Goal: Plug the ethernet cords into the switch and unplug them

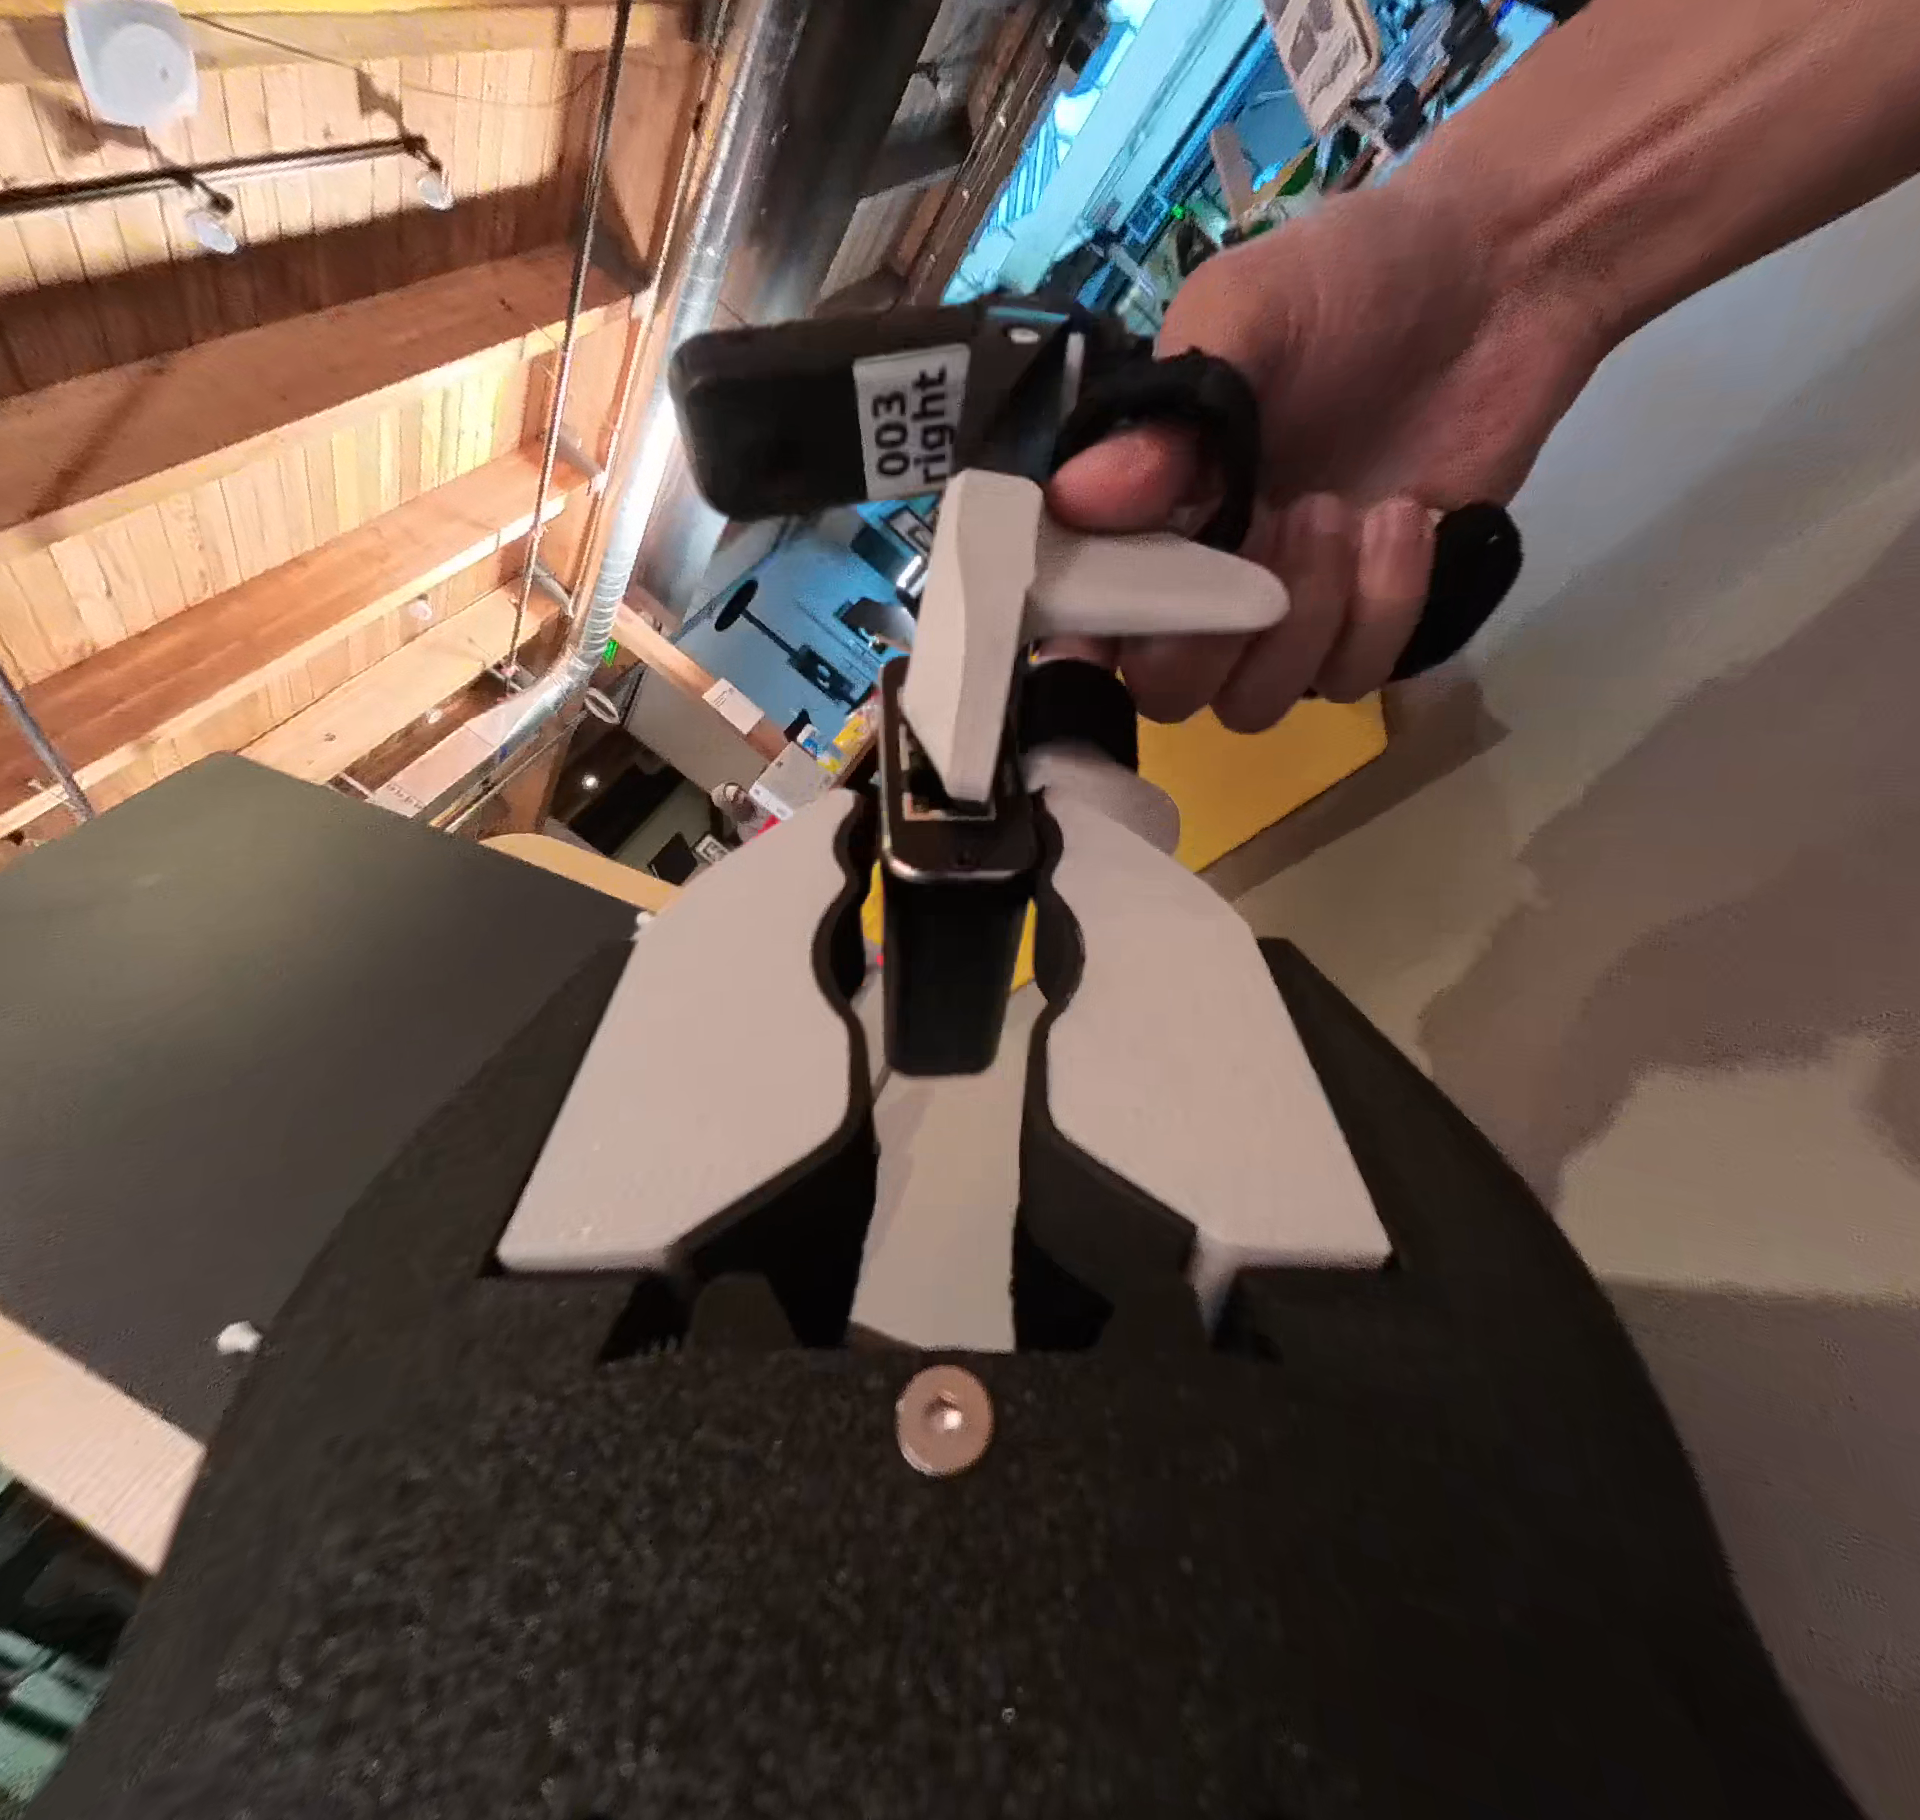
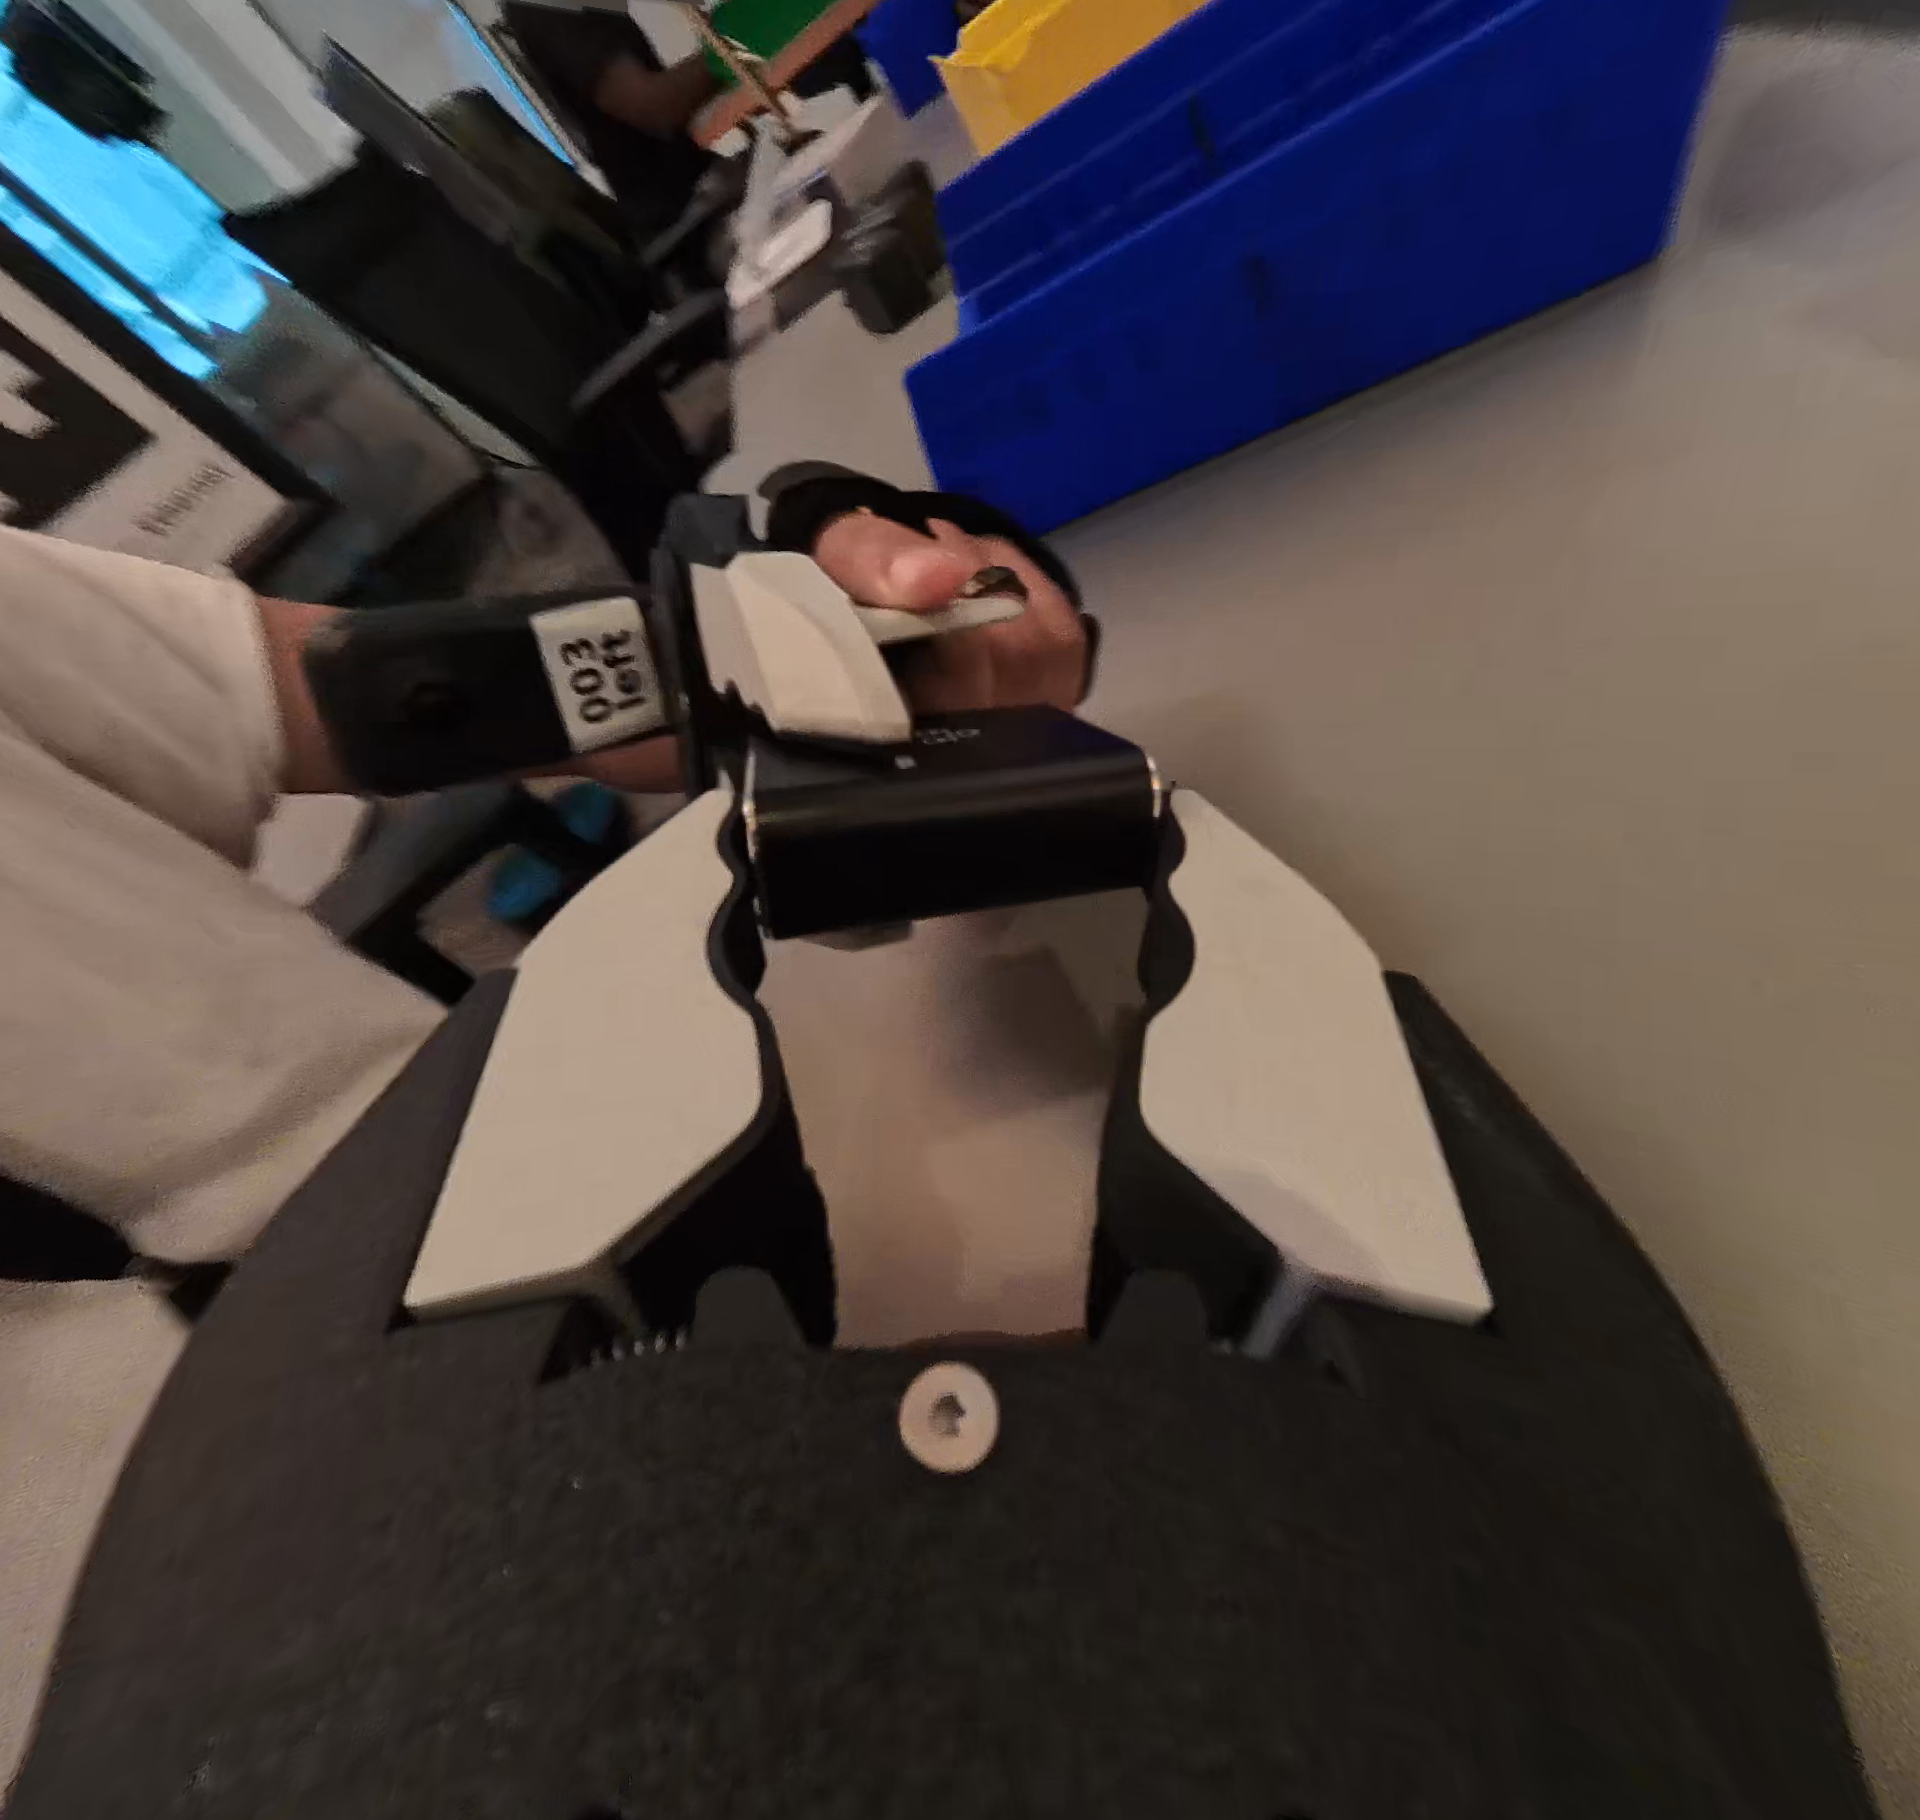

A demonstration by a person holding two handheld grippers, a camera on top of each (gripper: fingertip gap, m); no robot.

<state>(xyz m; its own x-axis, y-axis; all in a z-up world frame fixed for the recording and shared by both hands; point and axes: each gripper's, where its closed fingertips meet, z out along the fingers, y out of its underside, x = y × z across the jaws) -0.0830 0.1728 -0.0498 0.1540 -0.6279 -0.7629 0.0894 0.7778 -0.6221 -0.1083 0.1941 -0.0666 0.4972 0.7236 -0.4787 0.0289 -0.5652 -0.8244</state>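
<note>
A grey table is lying below, bearing a blue bin. Both the left gripper and the right gripper are clamping the black switch, holding it up between them.

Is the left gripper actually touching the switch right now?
Touching. In the left wrist view the left gripper has both fingers pressed against the narrow sides of the black switch, with no gap on either side.

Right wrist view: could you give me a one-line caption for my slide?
Both handheld grippers clamp one black switch between them above a grey table, blue bin behind.
</note>
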